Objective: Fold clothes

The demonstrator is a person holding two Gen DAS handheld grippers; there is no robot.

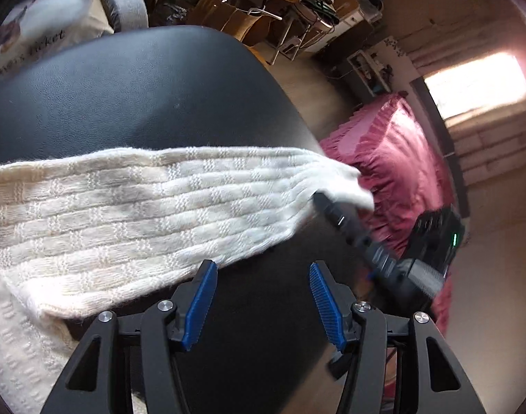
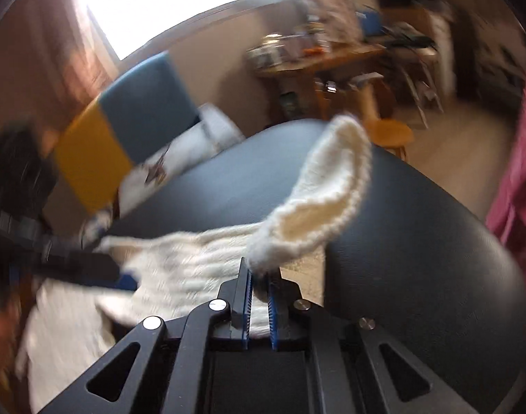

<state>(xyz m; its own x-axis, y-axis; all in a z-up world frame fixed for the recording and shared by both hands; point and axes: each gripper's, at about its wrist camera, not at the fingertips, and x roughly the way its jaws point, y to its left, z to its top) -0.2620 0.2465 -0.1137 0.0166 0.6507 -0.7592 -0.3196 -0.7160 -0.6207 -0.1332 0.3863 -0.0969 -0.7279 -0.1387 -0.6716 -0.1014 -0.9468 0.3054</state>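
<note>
Cream knit sweater (image 1: pixel 132 203) draped across black padded surface (image 1: pixel 152 93), right gripper (image 2: pixel 259 276) pinching its cuff (image 2: pixel 318 193) at the far edge, left gripper (image 1: pixel 263 276) spread, holding nothing, pink bedspread (image 1: pixel 394 158) beyond.

A: Left gripper (image 1: pixel 263 276) first, what's on show?

B: Matte black linkage arms with triangular cut-outs, silver round screw heads at the pivots, and ribbed blue pads (image 1: pixel 202 305) lining the inner face of each finger.

A: And the right gripper (image 2: pixel 259 276)?

B: Same build: black frame, silver screws behind the jaws, blue toothed pads (image 2: pixel 272 314). From the left camera its black body shows a small green light; the rest is blurred.
</note>
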